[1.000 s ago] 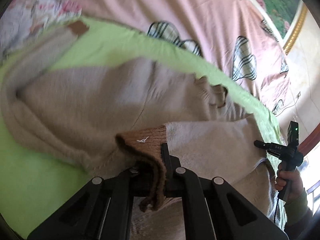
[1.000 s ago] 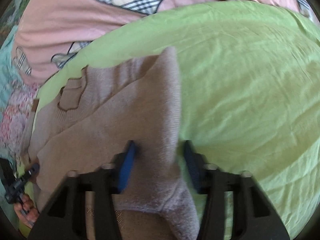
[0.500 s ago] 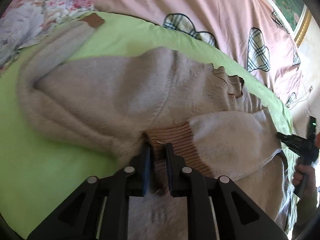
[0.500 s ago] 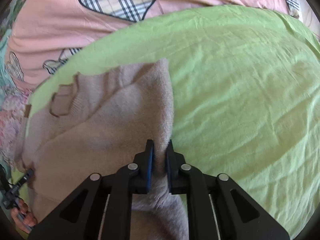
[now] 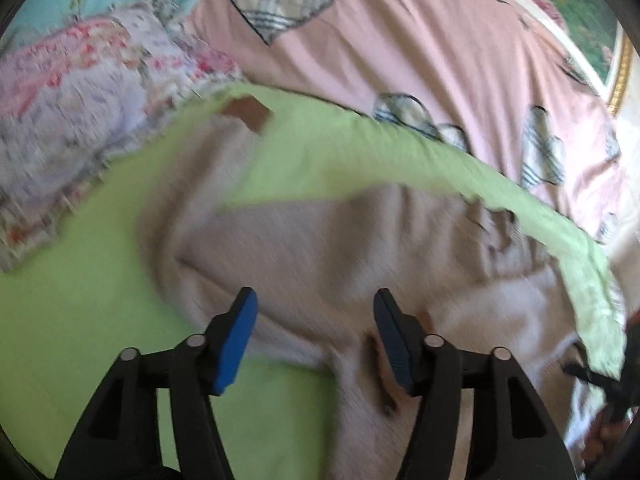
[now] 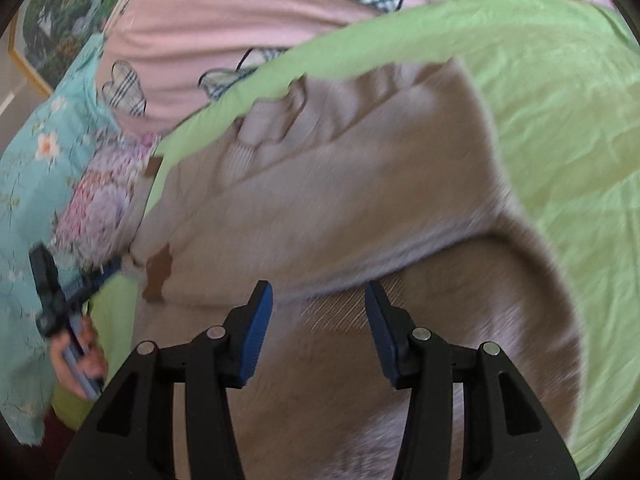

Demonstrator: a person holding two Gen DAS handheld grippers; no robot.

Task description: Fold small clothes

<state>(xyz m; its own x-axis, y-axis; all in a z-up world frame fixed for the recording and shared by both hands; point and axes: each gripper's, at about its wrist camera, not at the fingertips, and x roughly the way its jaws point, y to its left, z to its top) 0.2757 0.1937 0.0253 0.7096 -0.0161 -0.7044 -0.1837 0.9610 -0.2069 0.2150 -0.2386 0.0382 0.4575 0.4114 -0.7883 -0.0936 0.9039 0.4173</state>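
Note:
A small beige knit sweater (image 5: pixel 340 248) lies on a green sheet (image 5: pixel 72 320), with one sleeve folded across its body and the other sleeve, ending in a brown cuff (image 5: pixel 246 114), stretched to the far left. My left gripper (image 5: pixel 314 318) is open and empty just above the sweater's near edge. In the right wrist view the sweater (image 6: pixel 340 184) fills the middle. My right gripper (image 6: pixel 318 308) is open and empty over the folded sleeve. The left gripper (image 6: pixel 100 276) shows at the left of that view, by a brown cuff (image 6: pixel 158 272).
A pink quilt (image 5: pixel 400 52) with plaid hearts lies behind the green sheet (image 6: pixel 560 120). Floral bedding (image 5: pixel 72 112) is piled at the left. A framed picture (image 5: pixel 560 12) hangs at the far right.
Both grippers were shut on the sweater half a second ago, the left on the brown cuff. Both have opened and let go, and the fold lies flat.

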